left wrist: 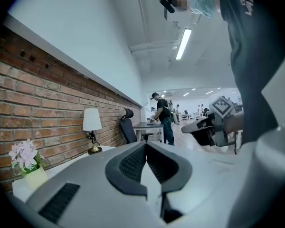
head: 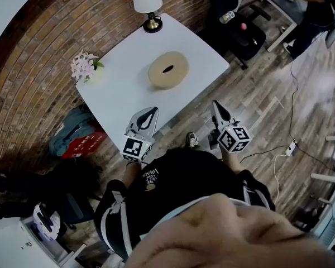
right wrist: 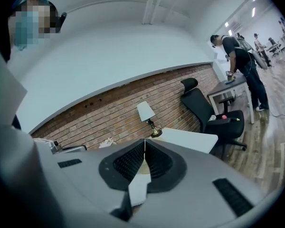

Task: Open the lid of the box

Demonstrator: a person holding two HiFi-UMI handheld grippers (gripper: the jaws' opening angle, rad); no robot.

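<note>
Closest to the head camera is the person's black shirt [head: 178, 177], with both hand-held tools reaching forward from it. The left gripper [head: 151, 111] has its jaws pressed together on nothing, and its tip hangs over the near edge of a white square table [head: 123, 96]. The right gripper [head: 215, 106] is likewise closed and empty. It sits off the table's near right edge, above the wooden plank floor [head: 257, 94].

A round, flat, tan wooden box [head: 158, 76] rests near the middle of the table, ahead of both tools and well apart from each. It lies straight on and a little to the right of the left gripper, and forward and to the left of the right gripper. The left gripper looks the nearer of the two. The box is circular, so it has no long axis. Its lid [head: 180, 65] is on and carries a small dark slot [head: 168, 69] at the centre, running roughly side to side.

Beyond the box, a lamp with a white shade and brass base [head: 147, 4] stands at the far corner. Pink flowers in a pale pot [head: 84, 67] stand at the left corner.
</note>
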